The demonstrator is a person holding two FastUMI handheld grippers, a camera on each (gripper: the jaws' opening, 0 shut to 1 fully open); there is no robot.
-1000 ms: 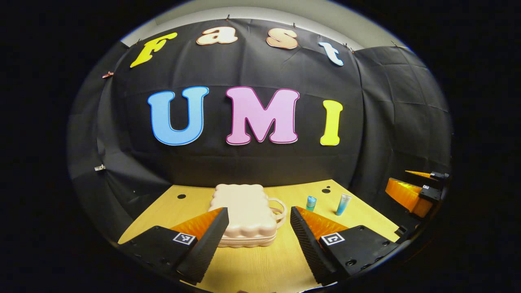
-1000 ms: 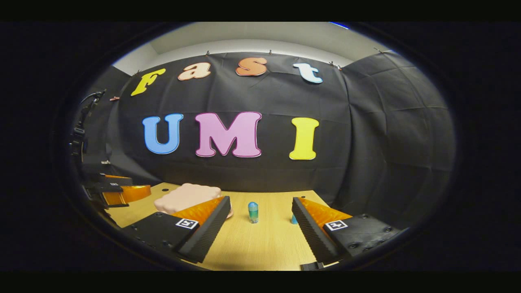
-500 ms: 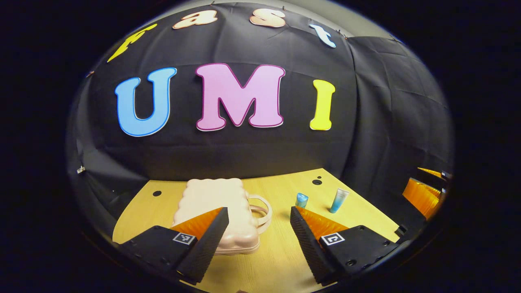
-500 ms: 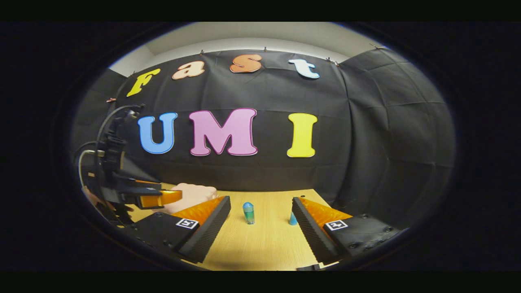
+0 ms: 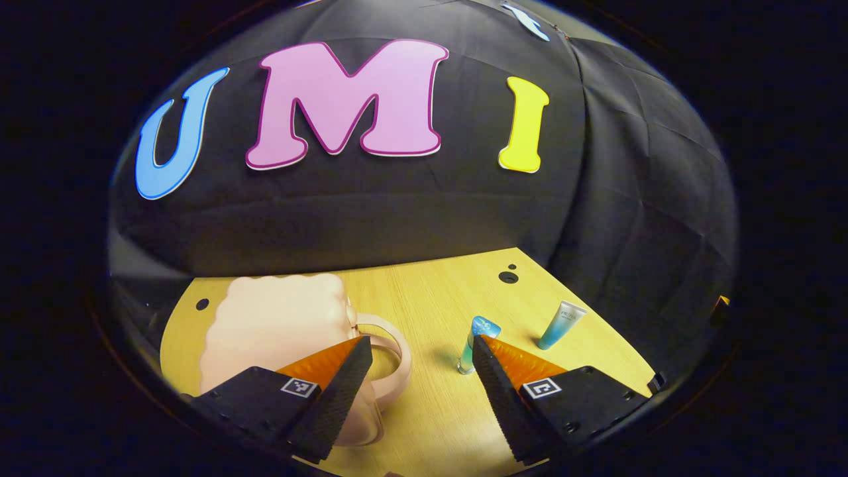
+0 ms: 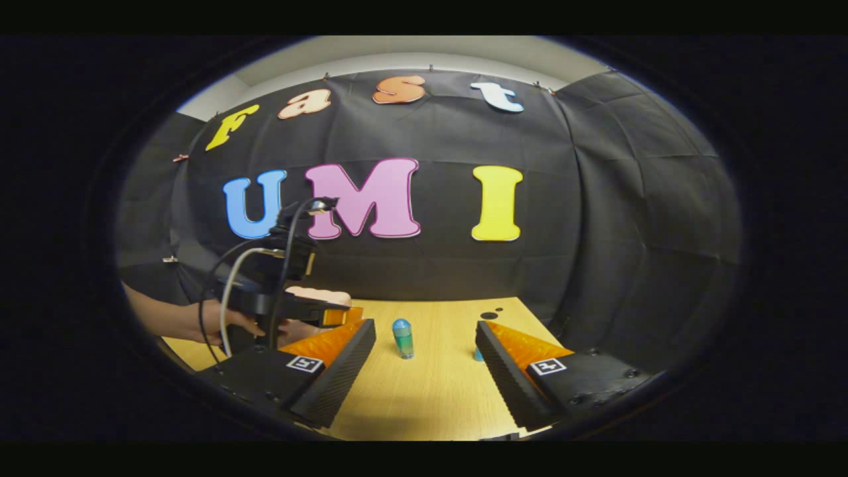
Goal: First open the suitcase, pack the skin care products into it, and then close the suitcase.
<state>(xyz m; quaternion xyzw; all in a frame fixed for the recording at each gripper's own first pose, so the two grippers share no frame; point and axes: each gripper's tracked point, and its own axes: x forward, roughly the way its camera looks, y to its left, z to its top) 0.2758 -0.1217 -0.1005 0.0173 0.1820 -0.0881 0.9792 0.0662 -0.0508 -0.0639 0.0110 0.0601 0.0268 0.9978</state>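
Suitcase (image 5: 275,331) closed, now nearer, left tongs (image 5: 422,361) released above its handle, right tongs (image 6: 425,344) released

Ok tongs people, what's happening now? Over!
Both tongs open, empty. Left tongs low beside the closed pink suitcase, handle between its fingers, untouched. Two tubes standing on table. Nothing in the way.

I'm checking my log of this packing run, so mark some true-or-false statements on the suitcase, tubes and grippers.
1. The suitcase is shut. True.
2. Both tubes lie inside the suitcase. False: the short tube and the tall tube stand on the table.
3. The left gripper is open. True.
4. The right gripper grips a tube. False: it is open and holds nothing.
5. A hand holds the left gripper. True.
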